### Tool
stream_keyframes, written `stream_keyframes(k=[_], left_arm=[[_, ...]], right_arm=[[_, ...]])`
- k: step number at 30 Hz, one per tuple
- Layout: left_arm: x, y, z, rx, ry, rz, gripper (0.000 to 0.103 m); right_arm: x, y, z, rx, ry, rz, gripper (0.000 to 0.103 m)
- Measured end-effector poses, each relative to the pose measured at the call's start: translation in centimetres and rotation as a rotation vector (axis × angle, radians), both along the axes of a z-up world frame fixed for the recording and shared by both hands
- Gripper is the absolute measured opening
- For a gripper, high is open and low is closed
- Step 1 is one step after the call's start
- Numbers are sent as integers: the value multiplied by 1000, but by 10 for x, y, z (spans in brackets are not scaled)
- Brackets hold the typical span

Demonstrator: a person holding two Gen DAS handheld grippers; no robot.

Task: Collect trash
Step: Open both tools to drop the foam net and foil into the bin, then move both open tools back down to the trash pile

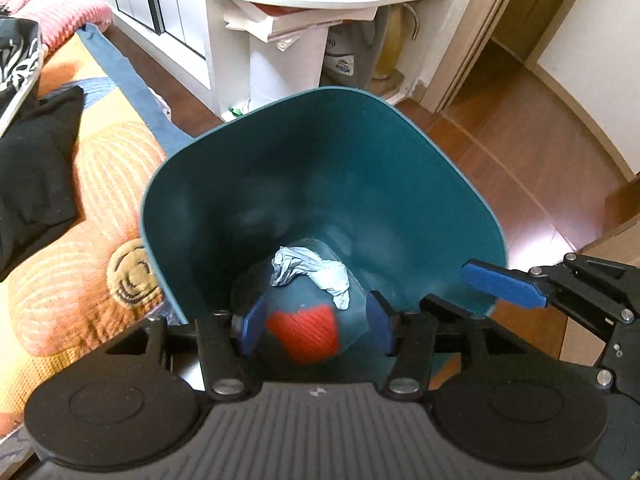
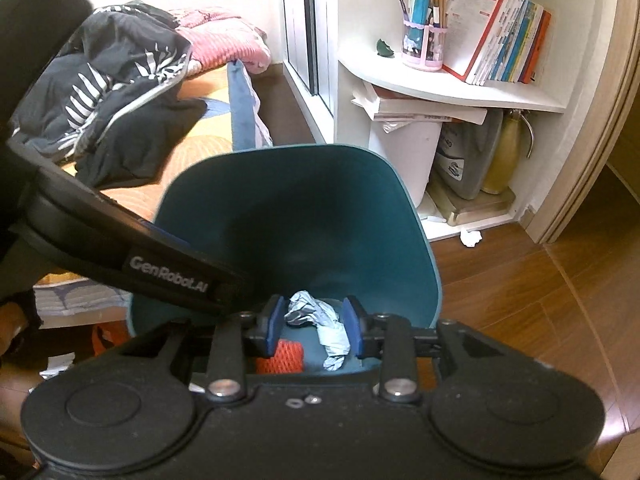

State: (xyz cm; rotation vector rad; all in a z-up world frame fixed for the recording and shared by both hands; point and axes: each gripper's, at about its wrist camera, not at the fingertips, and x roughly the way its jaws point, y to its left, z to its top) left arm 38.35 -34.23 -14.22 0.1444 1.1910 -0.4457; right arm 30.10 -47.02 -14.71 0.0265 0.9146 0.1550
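Observation:
A teal trash bin (image 1: 400, 168) stands open below both grippers. Deep inside it lie a crumpled grey-white paper (image 1: 308, 272) and a red-orange netted piece (image 1: 304, 332), which looks blurred. My left gripper (image 1: 316, 326) hangs over the near rim, open; the red piece shows in the gap, untouched by the pads. My right gripper's blue pad (image 1: 500, 284) reaches in over the bin's right rim. In the right wrist view my right gripper (image 2: 313, 325) is open above the bin (image 2: 280, 208); the paper (image 2: 316, 316) and red piece (image 2: 280, 356) lie beneath it.
A bed with an orange quilt (image 1: 100, 168) and dark clothes (image 2: 108, 92) lies left of the bin. A white shelf (image 2: 440, 80) with books, a white pail (image 2: 404, 152) and jugs stands behind. Wooden floor (image 1: 520, 152) runs right to a doorway. A paper scrap (image 2: 470, 238) lies by the shelf.

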Motion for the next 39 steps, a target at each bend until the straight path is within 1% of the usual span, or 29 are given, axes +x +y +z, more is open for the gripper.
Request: stream_keyframes(k=[4,5,6,7,13,19,20,22,25,27,30,33,34,36,38,39], left_arm=[[-14,13,17,-20,-22,-1,55],[-17,16,22,-20,-31,-3,55],[-21,20,27,-22,-41,-4,55],[-25,25,33,-26,-50,-5,55],[-49,59,64,-54,-89,6,55],[-73,101,88,-77,-116,37,55],[-77,110,91,-81,-119,43,56],[-85,126,97,-86,-129,60,65],[-98,150,104,-91,-142,80,66],[-106,167,108,-98,-145,96,66],[-121,195,113,-104,-160,121,73],[-135,220,113,-101,-170,148,75],[-140,228,112,-98,-169,160,79],[-149,244,108,-85,-174,187,83],[-159,263,101,-82,-174,217,83],[-162,272,97,-84,-167,233,83]], right_arm=[[-10,4,18,17,-20,8,33],[-13,5,22,21,-26,10,34],[-15,7,26,25,-31,14,38],[-18,10,31,28,-37,19,46],[-38,32,60,24,-85,63,47],[-54,60,86,35,-114,105,48],[-57,64,89,36,-118,114,49],[-62,75,95,37,-124,130,50],[-70,92,106,49,-131,155,51],[-75,103,110,62,-132,175,52],[-82,122,114,76,-128,210,53],[-87,144,113,99,-115,247,54],[-89,152,113,104,-110,261,54],[-92,169,110,108,-98,291,55],[-94,187,104,111,-77,323,56],[-96,204,95,115,-57,354,56]])
